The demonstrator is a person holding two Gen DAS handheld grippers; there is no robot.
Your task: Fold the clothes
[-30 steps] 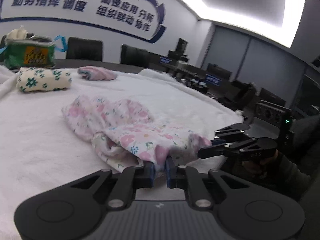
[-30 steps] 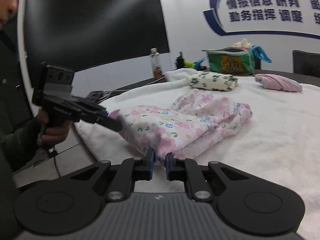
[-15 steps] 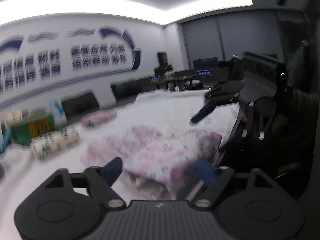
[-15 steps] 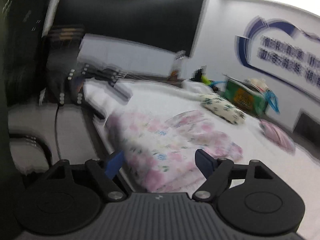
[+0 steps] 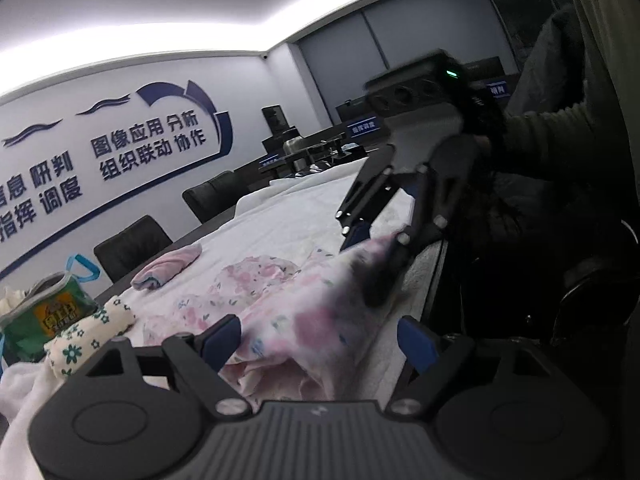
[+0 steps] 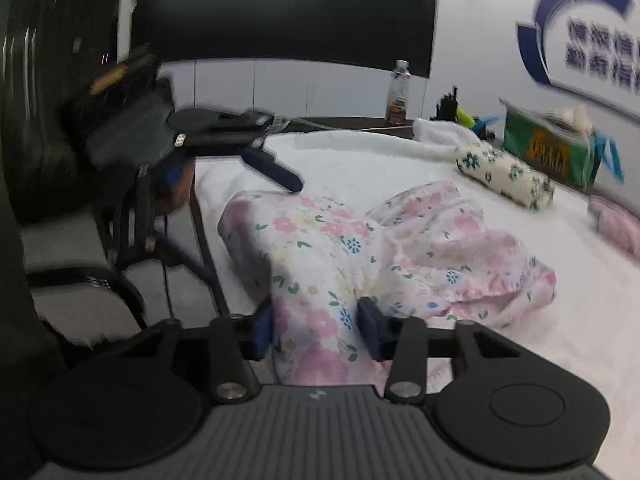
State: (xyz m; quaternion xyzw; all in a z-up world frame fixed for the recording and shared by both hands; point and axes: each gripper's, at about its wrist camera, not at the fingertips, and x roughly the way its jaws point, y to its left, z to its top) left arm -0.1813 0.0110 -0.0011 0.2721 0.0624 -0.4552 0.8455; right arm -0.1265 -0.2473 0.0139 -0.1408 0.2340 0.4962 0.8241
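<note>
A pink floral garment point(image 5: 280, 312) lies bunched on the white towel-covered table point(image 5: 288, 220) near its front edge; it also shows in the right wrist view point(image 6: 360, 248). My left gripper point(image 5: 320, 338) is open, its jaws wide apart over the garment's near edge. My right gripper point(image 6: 316, 326) is open, narrower, with a fold of the garment lying between its blue pads point(image 6: 370, 328). Each gripper also shows in the other's view, the right one point(image 5: 380, 236) and the left one point(image 6: 240, 160), both open at the garment's corners.
A folded white floral cloth point(image 6: 504, 176) and a folded pink cloth point(image 5: 168, 266) lie farther back. A green bag point(image 6: 548, 148) and a bottle point(image 6: 398, 94) stand at the far edge. Black chairs point(image 5: 132, 244) line the far side. The table edge drops off by my grippers.
Both grippers were shut on the garment's corners one second ago. They have opened, let the garment down onto the table, and swung around with much blur.
</note>
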